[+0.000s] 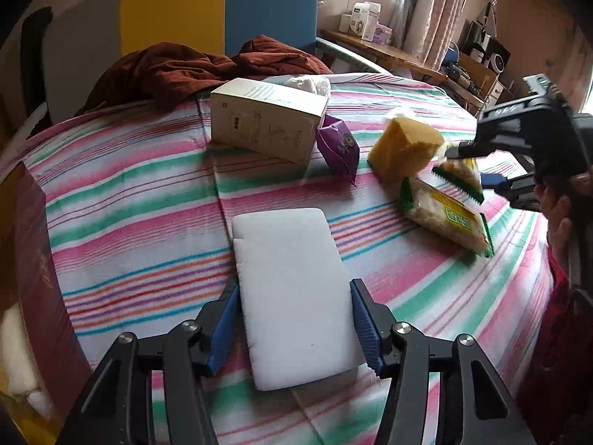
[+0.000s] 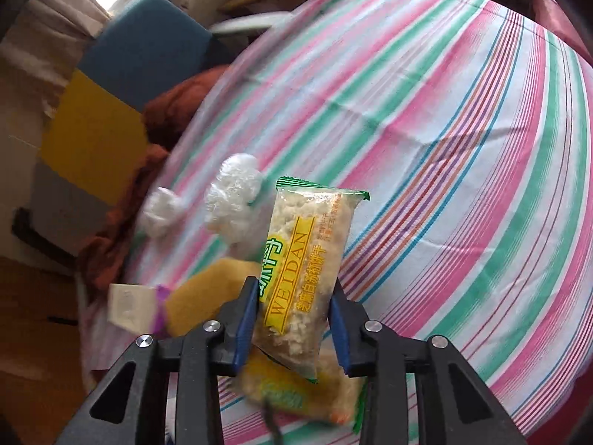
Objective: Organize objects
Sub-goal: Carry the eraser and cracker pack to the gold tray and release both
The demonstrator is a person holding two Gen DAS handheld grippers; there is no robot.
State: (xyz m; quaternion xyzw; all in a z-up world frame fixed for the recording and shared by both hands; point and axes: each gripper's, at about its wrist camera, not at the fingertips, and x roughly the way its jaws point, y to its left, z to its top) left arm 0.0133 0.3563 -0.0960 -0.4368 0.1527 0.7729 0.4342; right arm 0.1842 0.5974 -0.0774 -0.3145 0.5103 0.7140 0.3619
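Striped cloth: pink, green and white sheet (image 1: 148,170) on a bed, which carries everything here.
Right tongs (image 2: 294,319): clenched on a clear snack packet (image 2: 304,259) with a yellow label, pads pressing its lower half — packet lifted off the sheet and standing nearly upright.
Second packet (image 1: 444,215): same kind, lying flat on the sheet directly under the held one, at about 3 o'clock in the left wrist view.
Left tongs (image 1: 294,319): blue pads against both long edges of a white foam block (image 1: 292,289) at 6 o'clock; block lies on the sheet, so this reads as a grasp not yet lifted.
Nearby: yellow sponge (image 1: 404,148) and purple pouch (image 1: 339,148) at 1 o'clock, cream box (image 1: 267,122) at 12 o'clock, touching the pouch.
Step in hand: probably carrying the held packet to its place.
Doing it well: lift clear of the lower packet and the sponge before travelling — the film is slippery and the grip sits low, so the packet should stay upright and the squeeze gentle, since the contents look crumbly.
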